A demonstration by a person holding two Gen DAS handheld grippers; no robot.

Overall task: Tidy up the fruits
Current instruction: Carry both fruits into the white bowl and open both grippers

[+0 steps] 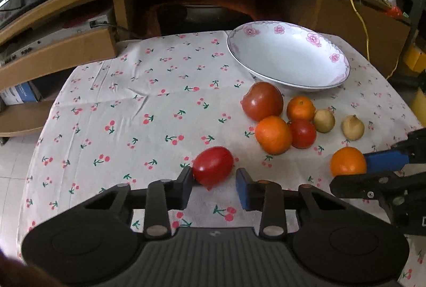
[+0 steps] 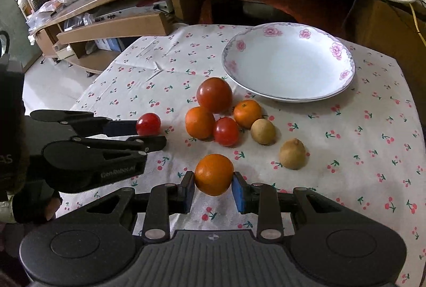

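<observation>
The right gripper (image 2: pixel 213 189) is narrow around an orange (image 2: pixel 213 174), both pads touching it, and the left gripper (image 1: pixel 213 187) stands wider around a small red tomato (image 1: pixel 212 165), w/ a gap on its right side. Both fruits sit low on the tabletop (image 2: pixel 346 154). The empty plate (image 2: pixel 289 90) lies at approx. 1 o'clock from each gripper, beyond the other fruits; the right one is nearer, I think.
</observation>
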